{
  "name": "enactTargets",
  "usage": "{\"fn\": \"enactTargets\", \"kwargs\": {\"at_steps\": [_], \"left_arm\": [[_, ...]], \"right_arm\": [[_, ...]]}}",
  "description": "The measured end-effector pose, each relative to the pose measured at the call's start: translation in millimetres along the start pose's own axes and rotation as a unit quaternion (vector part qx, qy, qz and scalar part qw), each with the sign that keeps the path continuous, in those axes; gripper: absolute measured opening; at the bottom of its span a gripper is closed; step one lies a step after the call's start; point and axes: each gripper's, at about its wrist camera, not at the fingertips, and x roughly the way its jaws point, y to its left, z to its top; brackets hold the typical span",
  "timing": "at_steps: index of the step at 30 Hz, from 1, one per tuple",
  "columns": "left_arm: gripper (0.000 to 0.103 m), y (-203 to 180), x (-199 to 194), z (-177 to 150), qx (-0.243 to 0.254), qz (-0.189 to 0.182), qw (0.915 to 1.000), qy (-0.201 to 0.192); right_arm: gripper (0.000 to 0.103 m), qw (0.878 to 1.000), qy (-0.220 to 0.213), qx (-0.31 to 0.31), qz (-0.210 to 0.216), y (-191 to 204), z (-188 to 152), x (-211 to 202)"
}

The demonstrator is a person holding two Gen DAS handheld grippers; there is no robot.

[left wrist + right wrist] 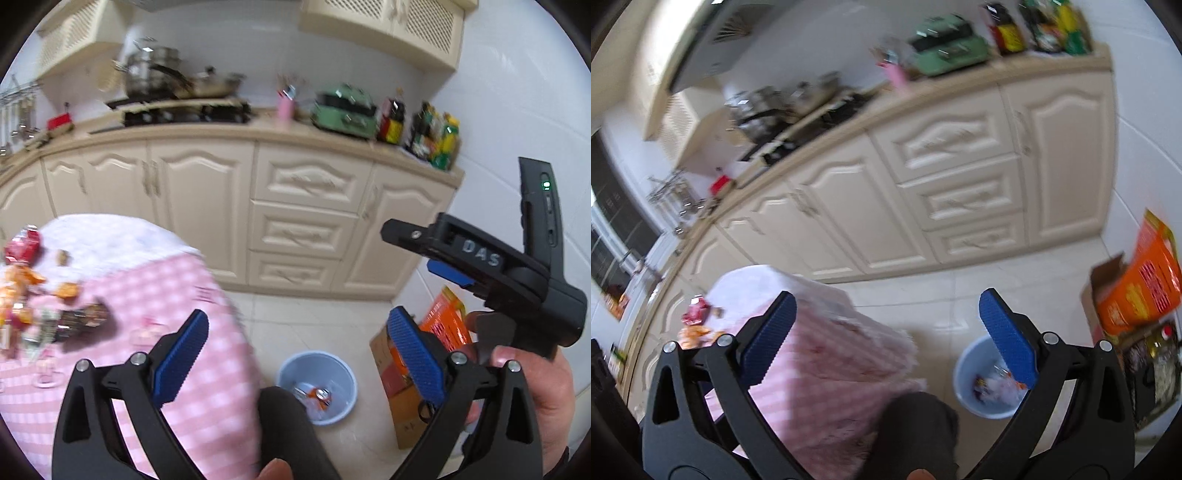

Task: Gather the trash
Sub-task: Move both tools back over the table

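Left wrist view: both empty, jaws spread wide, left hand-held gripper nearer than right hand-held gripper to crumpled red and orange wrappers heaped on pink checked cloth-covered counter, up-left of pale blue plastic bin on the floor.

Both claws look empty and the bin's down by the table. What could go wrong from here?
Wrappers lie scattered across the pink tablecloth; a claw closing on one may pinch cloth and drag others off. The blue bin sits low on the floor near the table's edge, so light scraps could miss it. The frames are blurred, so aim may be off.
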Motion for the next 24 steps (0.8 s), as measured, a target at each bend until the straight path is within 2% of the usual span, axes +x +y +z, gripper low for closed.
{"fn": "enactTargets", "kwargs": {"at_steps": [6, 12, 18, 24], "left_arm": [[0.096, 51.9, -61.9, 4.5, -0.026, 0.051, 0.9967, -0.058], [0.096, 100.9, -120.2, 4.7, -0.045, 0.115, 0.9872, -0.101], [0.096, 145.5, -173.6, 1.7, -0.066, 0.179, 0.9727, -0.132], [0.096, 179.3, -214.6, -7.4, -0.078, 0.228, 0.9579, -0.156]], "right_arm": [[0.097, 0.997, -0.020, -0.047, 0.057, 75.3, -5.5, -19.5], [0.097, 0.990, -0.035, -0.093, 0.104, 145.8, -17.6, -33.2], [0.097, 0.978, -0.027, -0.145, 0.150, 214.5, -38.9, -33.3], [0.097, 0.968, -0.019, -0.178, 0.174, 258.9, -54.7, -28.1]]}}
